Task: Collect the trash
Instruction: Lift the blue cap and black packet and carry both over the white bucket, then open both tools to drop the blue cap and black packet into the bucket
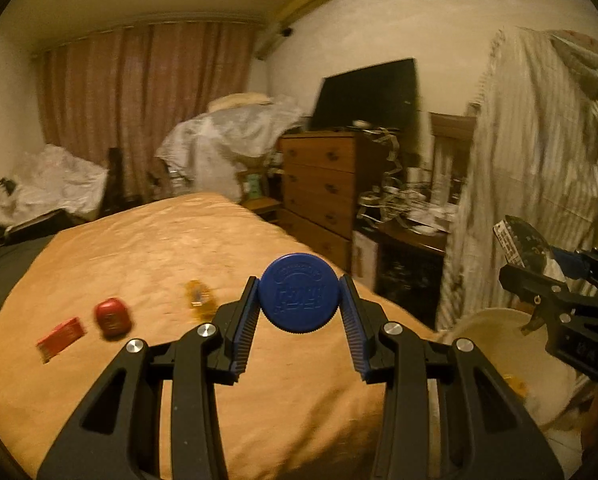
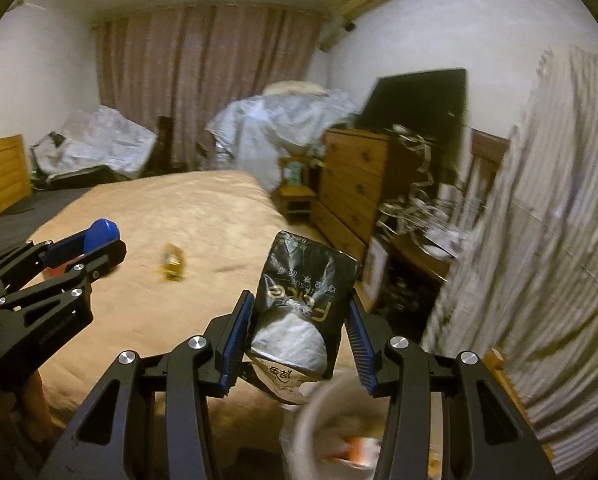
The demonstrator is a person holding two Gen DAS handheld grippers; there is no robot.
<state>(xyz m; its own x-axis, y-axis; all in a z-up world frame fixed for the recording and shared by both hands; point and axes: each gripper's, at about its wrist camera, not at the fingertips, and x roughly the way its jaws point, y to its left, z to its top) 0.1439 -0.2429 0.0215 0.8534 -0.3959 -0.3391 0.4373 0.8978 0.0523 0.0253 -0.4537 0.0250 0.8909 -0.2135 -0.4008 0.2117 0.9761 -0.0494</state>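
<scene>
Both tongs are full: left tongs (image 1: 299, 312) pinch a blue cap (image 1: 299, 293) by its rim, right tongs (image 2: 301, 328) clamp a tissue pack (image 2: 303, 304); your cap could slip short of the bin (image 2: 319, 408).

Each view rode on its own claw and looked forward along the fingers, slightly downward across the bed (image 1: 139, 248) toward the curtained far wall (image 1: 147, 92). The left wrist view sat close above the bedspread, and the right claw (image 1: 539, 280) entered at its right edge. The right wrist view looked from a spot further right, over the bed's corner and a pale bin (image 2: 339, 420) just beneath it, with the left claw (image 2: 99, 248) at its left edge. Both views shared the bed (image 2: 171, 216), the curtains (image 2: 211, 76), the wooden dresser (image 1: 319, 184) (image 2: 355, 176) and the striped hanging cloth (image 1: 539, 168) (image 2: 547, 240).
</scene>
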